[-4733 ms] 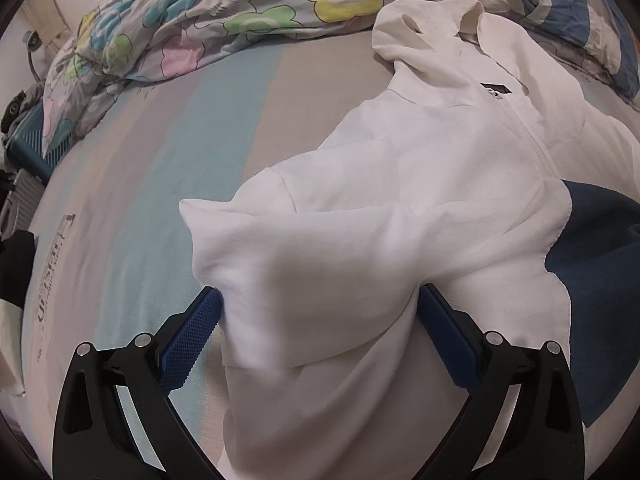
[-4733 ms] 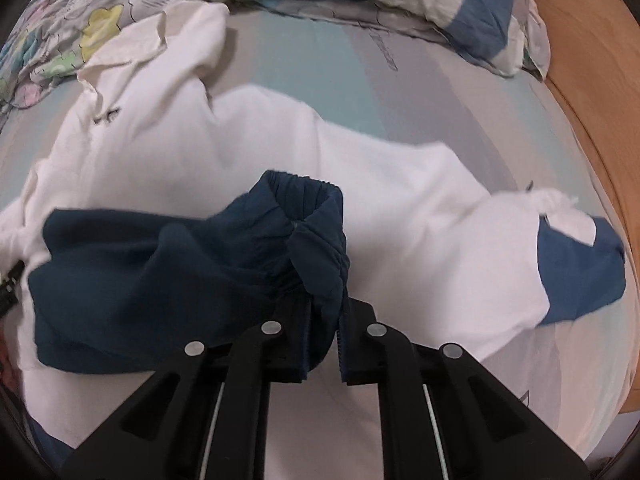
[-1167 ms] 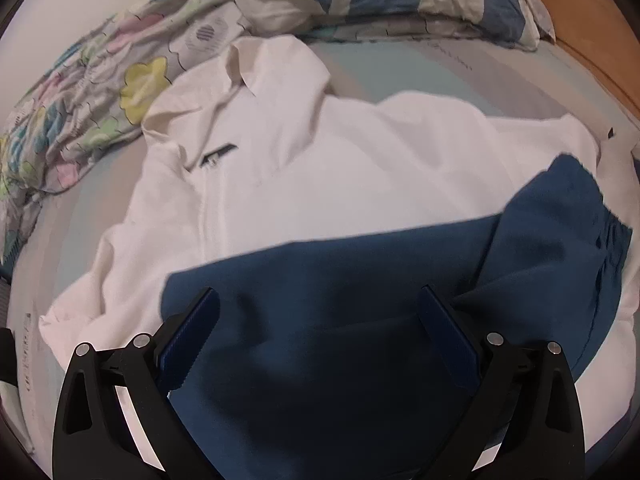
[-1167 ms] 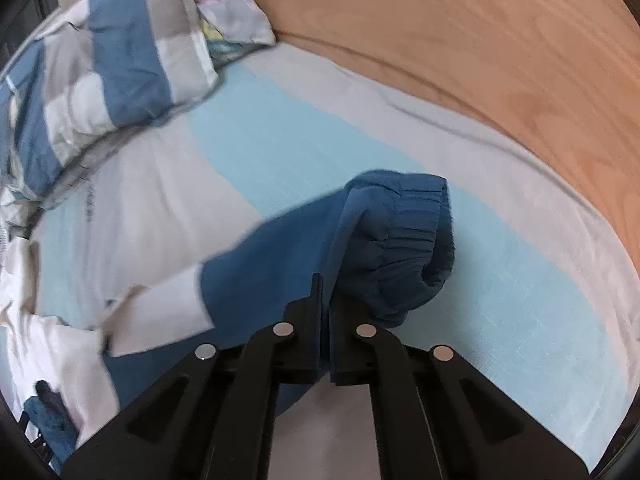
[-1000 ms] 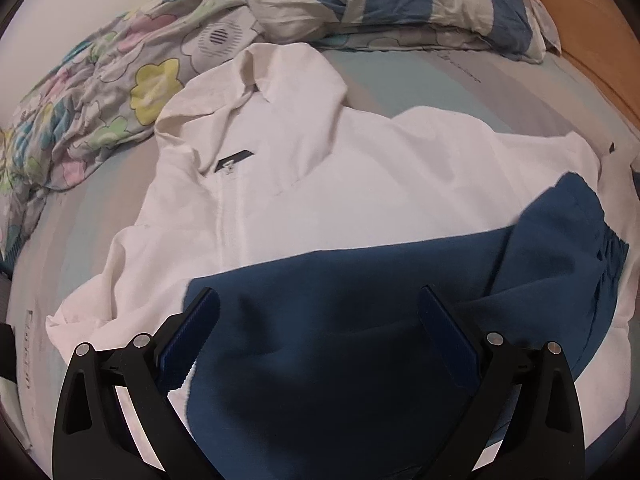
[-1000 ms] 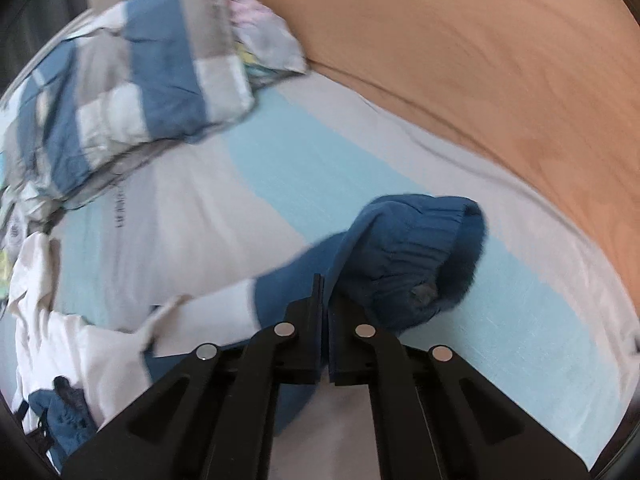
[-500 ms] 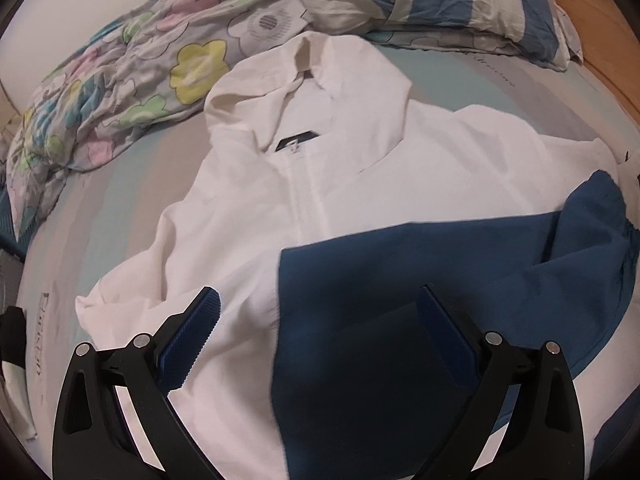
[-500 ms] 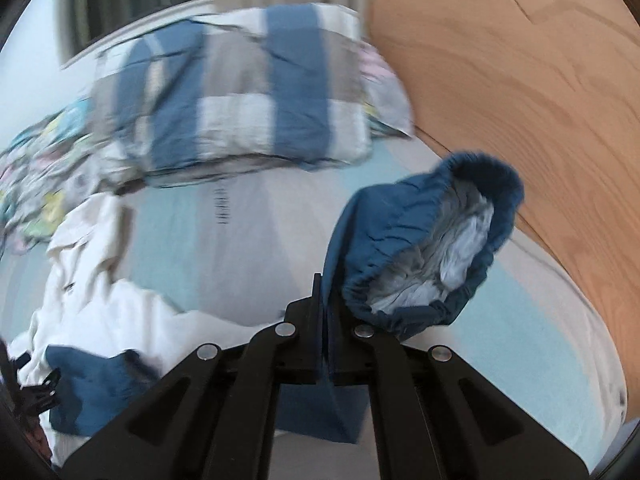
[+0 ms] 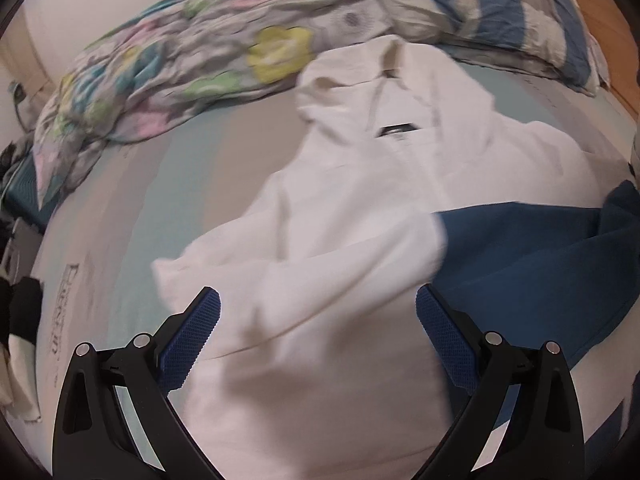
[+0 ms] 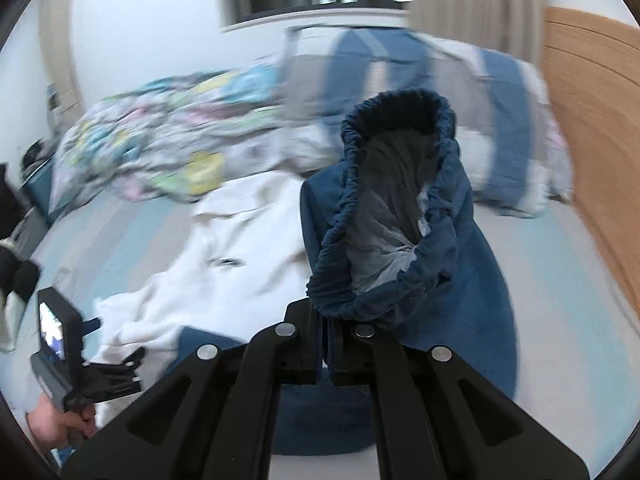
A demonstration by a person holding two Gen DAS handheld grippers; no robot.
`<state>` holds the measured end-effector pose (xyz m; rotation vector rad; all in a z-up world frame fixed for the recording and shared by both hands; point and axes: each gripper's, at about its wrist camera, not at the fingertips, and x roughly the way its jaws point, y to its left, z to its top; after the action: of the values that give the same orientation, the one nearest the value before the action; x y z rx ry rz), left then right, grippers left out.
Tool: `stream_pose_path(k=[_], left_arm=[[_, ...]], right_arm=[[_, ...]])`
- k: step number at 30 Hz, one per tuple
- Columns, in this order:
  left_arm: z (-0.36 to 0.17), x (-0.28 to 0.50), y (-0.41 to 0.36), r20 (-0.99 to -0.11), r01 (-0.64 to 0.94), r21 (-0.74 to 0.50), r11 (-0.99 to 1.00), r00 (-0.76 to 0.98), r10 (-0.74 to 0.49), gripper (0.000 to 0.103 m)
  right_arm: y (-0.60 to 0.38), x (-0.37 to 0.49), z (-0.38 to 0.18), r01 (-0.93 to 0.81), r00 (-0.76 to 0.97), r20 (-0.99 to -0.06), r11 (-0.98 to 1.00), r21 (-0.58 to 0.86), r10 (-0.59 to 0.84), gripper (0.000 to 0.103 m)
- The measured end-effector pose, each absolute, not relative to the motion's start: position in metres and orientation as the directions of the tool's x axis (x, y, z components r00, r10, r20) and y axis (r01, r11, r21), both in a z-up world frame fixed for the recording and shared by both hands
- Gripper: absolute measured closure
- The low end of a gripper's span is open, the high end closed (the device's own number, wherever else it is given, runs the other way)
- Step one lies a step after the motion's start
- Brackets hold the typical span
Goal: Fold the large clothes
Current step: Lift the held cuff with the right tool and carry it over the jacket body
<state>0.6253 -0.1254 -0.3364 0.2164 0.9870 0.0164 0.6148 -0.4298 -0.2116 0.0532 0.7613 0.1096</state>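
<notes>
While the white jacket lies spread across the striped bed sheet, the left gripper hangs above its lower part with the jaws spread wide. Both blue pads are clear of the cloth and nothing sits between them; white fabric fills the gap only as background beneath. To the right of that gripper the jacket's dark blue sleeve runs out from the white body toward the edge of the left wrist view.

Seen from the right wrist camera, the right gripper has its jaws pressed together on the edge of the sleeve cuff. The elastic, gathered cuff stands up above the fingers with its opening facing the camera, showing pale grey lining inside, and the blue sleeve drops away behind it toward the bed. In the same view the left gripper appears at lower left, held by a hand over the white jacket.

A floral quilt and a blue-and-grey checked pillow lie at the far end of the bed, just beyond the jacket's collar. Much of both views is motion-blurred.
</notes>
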Motion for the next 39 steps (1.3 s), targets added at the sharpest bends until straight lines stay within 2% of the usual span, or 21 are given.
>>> stream_pose_path(k=[7,18,28,33,39], left_arm=[[-0.365,0.624,-0.067,-0.870,0.043,0.108,0.993,0.488,0.073,0.007],[-0.383,0.621,-0.015,-0.900,0.068,-0.055,0.996,0.428,-0.079,0.011],[-0.386,0.618,0.010,-0.907,0.054,-0.076,0.996,0.411,-0.092,0.010],[-0.385,0.619,0.015,-0.909,0.065,-0.034,0.997,0.414,-0.058,0.011],[-0.378,0.615,0.032,-0.903,0.037,-0.049,0.998,0.426,-0.060,0.011]], right_arm=[[-0.302,0.609,-0.254,-0.264,0.625,-0.745,0.961,0.077,0.232,0.103],[-0.188,0.594,-0.339,-0.404,0.477,-0.842,0.914,0.046,0.253,0.103],[-0.139,0.584,-0.375,-0.440,0.427,-0.873,0.898,0.028,0.236,0.102],[-0.124,0.576,-0.376,-0.462,0.417,-0.872,0.886,0.038,0.255,0.102],[-0.114,0.568,-0.371,-0.478,0.411,-0.866,0.876,0.060,0.284,0.102]])
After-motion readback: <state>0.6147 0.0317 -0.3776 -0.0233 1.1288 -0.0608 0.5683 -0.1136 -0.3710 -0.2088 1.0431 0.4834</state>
